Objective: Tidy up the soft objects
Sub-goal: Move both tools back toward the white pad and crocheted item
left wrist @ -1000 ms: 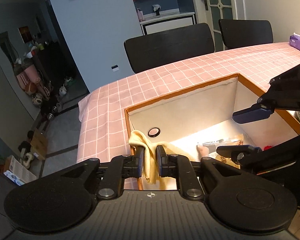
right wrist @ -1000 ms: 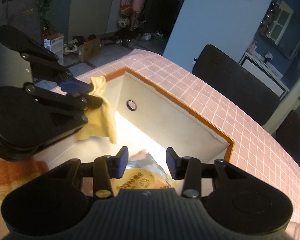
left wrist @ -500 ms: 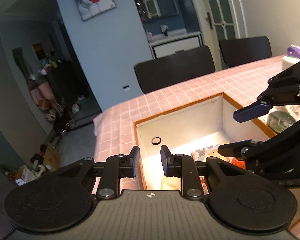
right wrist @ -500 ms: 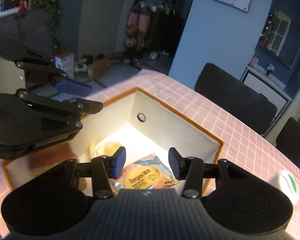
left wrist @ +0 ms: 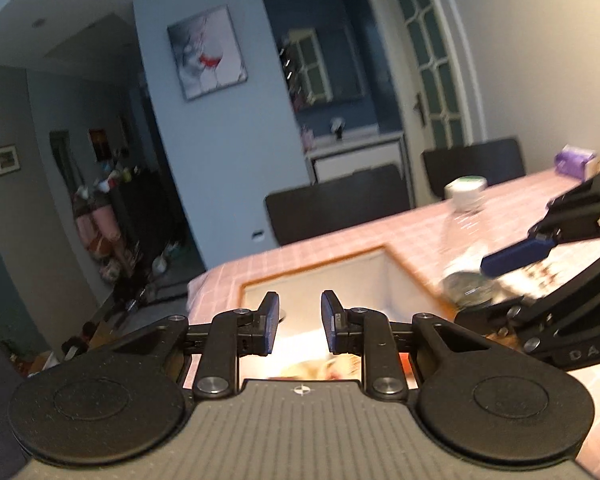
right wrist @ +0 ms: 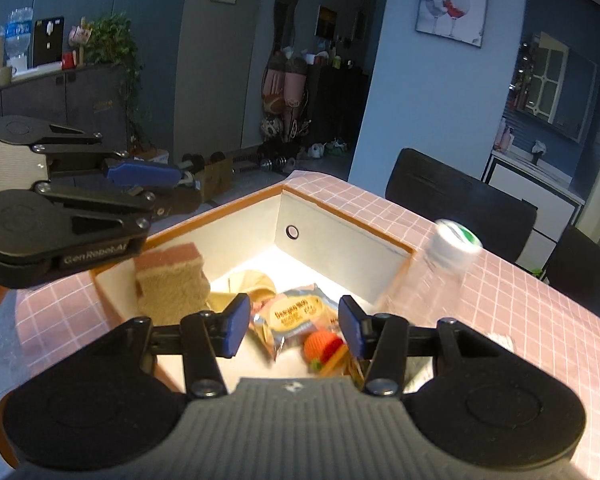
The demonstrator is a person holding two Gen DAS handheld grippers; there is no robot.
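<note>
Both tongs hang empty above the white bin (right wrist: pixel 340 240), jaws apart: the left gripper (left wrist: pixel 299 326) parted narrowly, the right gripper (right wrist: pixel 293 325) wider. Down in the bin the yellow cloth (right wrist: pixel 250 284) lies at 11 o'clock of the snack packet (right wrist: pixel 296 314), sponge (right wrist: pixel 171 280) at 9, orange knitted toy (right wrist: pixel 322 342) at 5

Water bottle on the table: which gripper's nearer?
Right. The right gripper hovers over the box beside the water bottle; the left gripper hangs beyond the box's far side.
</note>
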